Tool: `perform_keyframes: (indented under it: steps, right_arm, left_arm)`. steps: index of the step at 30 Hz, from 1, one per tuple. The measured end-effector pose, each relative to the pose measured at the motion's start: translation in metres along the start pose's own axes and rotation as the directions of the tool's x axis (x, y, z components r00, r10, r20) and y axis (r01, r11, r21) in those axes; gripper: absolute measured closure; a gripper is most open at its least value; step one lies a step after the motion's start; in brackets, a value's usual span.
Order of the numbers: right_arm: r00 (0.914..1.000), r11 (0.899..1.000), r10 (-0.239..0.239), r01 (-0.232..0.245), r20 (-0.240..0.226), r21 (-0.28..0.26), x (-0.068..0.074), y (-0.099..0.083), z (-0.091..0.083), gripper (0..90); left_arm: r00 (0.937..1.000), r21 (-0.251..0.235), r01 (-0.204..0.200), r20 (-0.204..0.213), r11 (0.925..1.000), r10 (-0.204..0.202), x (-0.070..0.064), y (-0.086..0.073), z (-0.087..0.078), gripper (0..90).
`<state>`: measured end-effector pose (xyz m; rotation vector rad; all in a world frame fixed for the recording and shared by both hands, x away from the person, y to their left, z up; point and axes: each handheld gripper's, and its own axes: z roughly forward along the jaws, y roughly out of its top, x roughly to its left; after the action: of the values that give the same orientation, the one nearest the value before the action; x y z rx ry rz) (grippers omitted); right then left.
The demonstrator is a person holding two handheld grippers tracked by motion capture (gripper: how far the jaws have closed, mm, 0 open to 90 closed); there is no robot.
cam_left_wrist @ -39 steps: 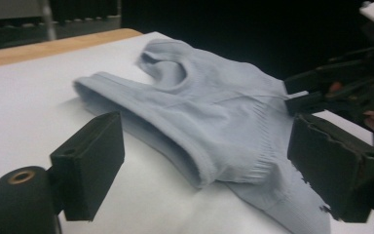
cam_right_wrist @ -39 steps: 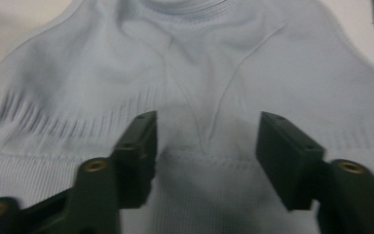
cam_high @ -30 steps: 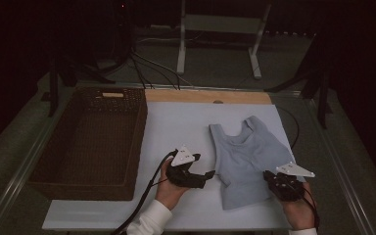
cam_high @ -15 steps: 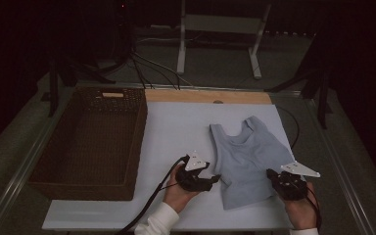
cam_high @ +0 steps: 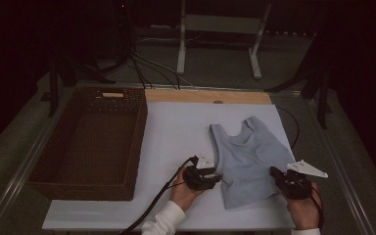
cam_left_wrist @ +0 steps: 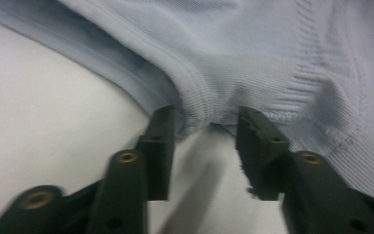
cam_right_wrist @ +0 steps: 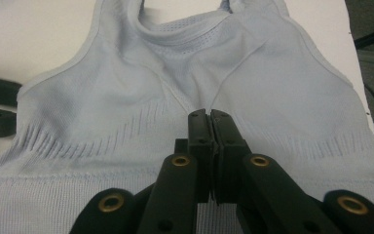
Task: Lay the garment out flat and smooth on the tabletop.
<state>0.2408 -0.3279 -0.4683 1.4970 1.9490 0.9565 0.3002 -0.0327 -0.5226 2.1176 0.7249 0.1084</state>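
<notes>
The pale blue top (cam_high: 247,161) lies flat near the desk's (cam_high: 176,137) front right corner. The left claw (cam_left_wrist: 205,124) gapes around its side hem; the right claw (cam_right_wrist: 210,117), jaws together, pinches its bottom band.

The left tongs (cam_high: 219,178) are black, with a white plate on top and a black cable trailing from them. The right tongs (cam_high: 275,172) are black too, with a grey three-cornered plate. Up close, each jaw is a flat black block on an arm with round brass-coloured screws. Both sleeves are white.
</notes>
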Motion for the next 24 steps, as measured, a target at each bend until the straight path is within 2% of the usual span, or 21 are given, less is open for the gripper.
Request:
perform_keyframes:
  steps: [2,3,4,6,12,16,20,24]
  right_arm:
    - [1.0000,1.000,0.002,-0.002,0.002,-0.001,0.000,0.000,0.000,88.8]
    - [1.0000,1.000,0.002,-0.002,0.003,-0.002,0.000,0.000,0.000,88.8]
    - [1.0000,1.000,0.005,-0.005,0.007,-0.005,-0.001,0.000,-0.001,88.8]
    - [0.9999,1.000,0.009,-0.009,0.010,-0.011,-0.002,0.000,-0.002,88.8]
    - [0.9998,1.000,0.013,-0.013,0.016,-0.019,-0.003,0.001,-0.003,88.8]
    - [0.9999,1.000,0.011,-0.011,0.012,-0.016,-0.002,0.000,-0.002,88.8]
    - [0.9997,1.000,-0.022,0.022,-0.008,-0.010,0.004,0.001,0.000,88.8]
    - [0.9988,0.999,-0.048,0.048,-0.013,0.005,0.008,0.000,0.002,88.7]
  left_arm:
    - [1.0000,0.005,-0.006,-0.001,1.0000,0.006,0.000,0.001,0.001,68.9]
    - [0.9999,0.011,-0.011,0.002,0.9999,0.011,0.000,0.001,0.001,72.9]
    - [0.9997,0.016,-0.010,0.024,0.9998,0.009,0.001,0.003,0.002,82.0]
    - [0.9994,0.021,-0.021,0.028,0.9996,0.021,0.002,0.004,0.000,86.7]
    - [0.9992,0.004,-0.033,0.021,0.9994,0.033,0.003,0.008,-0.007,89.2]
    - [0.9996,-0.022,-0.029,-0.001,0.9993,0.029,0.005,0.010,-0.015,89.8]
    - [0.9991,-0.062,-0.016,-0.041,0.9980,0.013,0.012,0.015,-0.029,90.0]
    - [0.9986,-0.080,-0.009,-0.053,0.9967,0.005,0.016,0.017,-0.037,90.0]
